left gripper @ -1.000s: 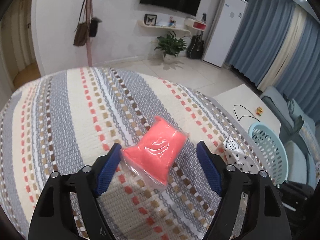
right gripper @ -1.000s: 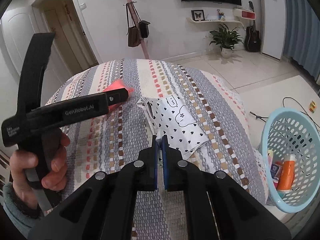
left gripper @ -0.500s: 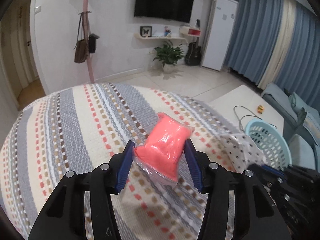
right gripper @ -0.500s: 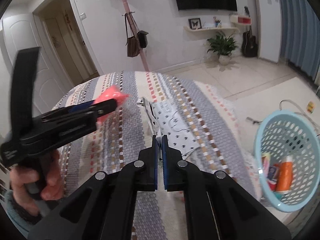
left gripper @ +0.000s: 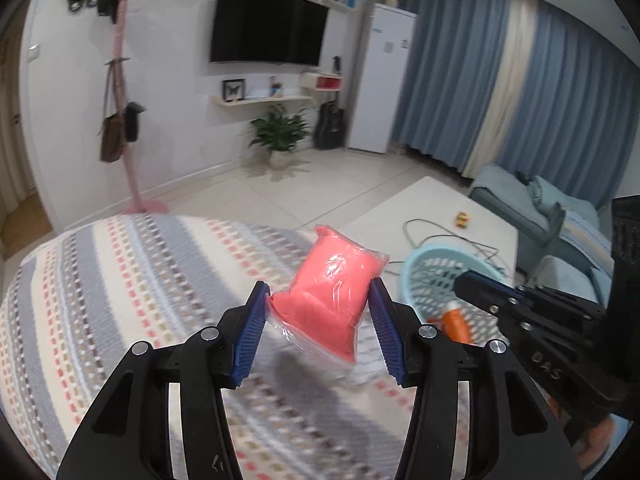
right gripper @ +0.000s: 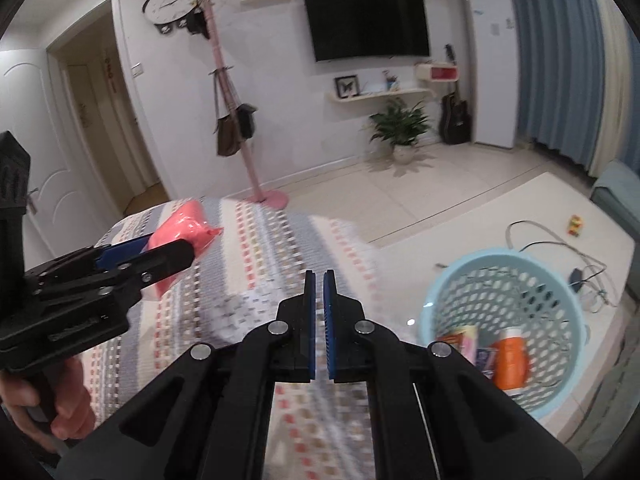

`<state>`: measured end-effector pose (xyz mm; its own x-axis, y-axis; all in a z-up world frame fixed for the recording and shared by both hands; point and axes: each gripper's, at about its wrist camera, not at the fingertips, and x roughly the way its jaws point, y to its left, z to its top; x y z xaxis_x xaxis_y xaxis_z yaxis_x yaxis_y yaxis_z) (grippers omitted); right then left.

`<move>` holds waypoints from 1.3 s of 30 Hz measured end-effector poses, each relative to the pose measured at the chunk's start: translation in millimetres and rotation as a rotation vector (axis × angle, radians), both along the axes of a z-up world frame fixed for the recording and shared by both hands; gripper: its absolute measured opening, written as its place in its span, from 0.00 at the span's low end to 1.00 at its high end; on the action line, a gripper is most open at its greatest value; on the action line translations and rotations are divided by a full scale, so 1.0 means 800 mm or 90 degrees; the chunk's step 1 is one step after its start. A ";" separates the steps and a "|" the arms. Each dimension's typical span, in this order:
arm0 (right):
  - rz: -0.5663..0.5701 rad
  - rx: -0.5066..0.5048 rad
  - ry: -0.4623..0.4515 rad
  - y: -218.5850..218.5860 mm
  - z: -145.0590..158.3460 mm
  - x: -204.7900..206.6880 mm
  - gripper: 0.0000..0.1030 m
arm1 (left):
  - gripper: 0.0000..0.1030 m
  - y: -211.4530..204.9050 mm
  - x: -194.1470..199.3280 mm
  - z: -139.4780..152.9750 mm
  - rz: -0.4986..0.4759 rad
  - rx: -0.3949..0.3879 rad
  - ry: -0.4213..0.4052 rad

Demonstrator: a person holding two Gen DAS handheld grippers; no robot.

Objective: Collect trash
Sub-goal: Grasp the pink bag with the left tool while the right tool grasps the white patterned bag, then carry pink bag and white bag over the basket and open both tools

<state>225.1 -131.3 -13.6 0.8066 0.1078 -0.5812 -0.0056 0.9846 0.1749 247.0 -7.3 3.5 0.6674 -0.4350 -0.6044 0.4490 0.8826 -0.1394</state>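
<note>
My left gripper [left gripper: 318,286] is shut on a pink plastic-wrapped packet [left gripper: 332,292], its blue pads pressing both sides, and holds it in the air above the striped bedcover [left gripper: 120,280]. The right wrist view shows that packet [right gripper: 180,228] and the left gripper [right gripper: 176,248] at the left. My right gripper [right gripper: 318,276] is shut, and a white patterned paper [right gripper: 240,312] hangs blurred below its tips. A light blue basket [right gripper: 500,258] stands to the right of the bed, with an orange bottle [right gripper: 510,360] in it. In the left wrist view the basket [left gripper: 424,256] sits behind the right gripper [left gripper: 460,280].
A hand [right gripper: 68,408] grips the left tool's handle. The basket stands on a low white table [right gripper: 460,240] that carries a cable and a small yellow toy. A pink coat stand [right gripper: 240,152] rises beyond the bed, and a sofa [left gripper: 520,208] is at the far right.
The left jaws closed onto the pink packet and lifted it off the bedcover. Both grippers rose and swung right toward the basket, and the white paper came up with the right one.
</note>
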 end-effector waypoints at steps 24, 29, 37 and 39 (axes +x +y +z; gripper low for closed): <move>0.150 0.061 0.133 0.054 -0.064 0.044 0.49 | 0.48 0.068 -0.018 0.008 0.099 -0.028 -0.003; 0.188 0.006 0.102 0.096 -0.049 0.041 0.52 | 0.48 0.094 -0.015 0.004 0.115 -0.042 0.006; 0.141 -0.061 0.163 0.108 -0.080 0.076 0.11 | 0.48 0.091 -0.017 -0.002 0.112 -0.037 0.014; 0.149 -0.022 0.147 0.096 -0.071 0.074 0.06 | 0.48 0.087 -0.015 -0.001 0.108 -0.036 0.015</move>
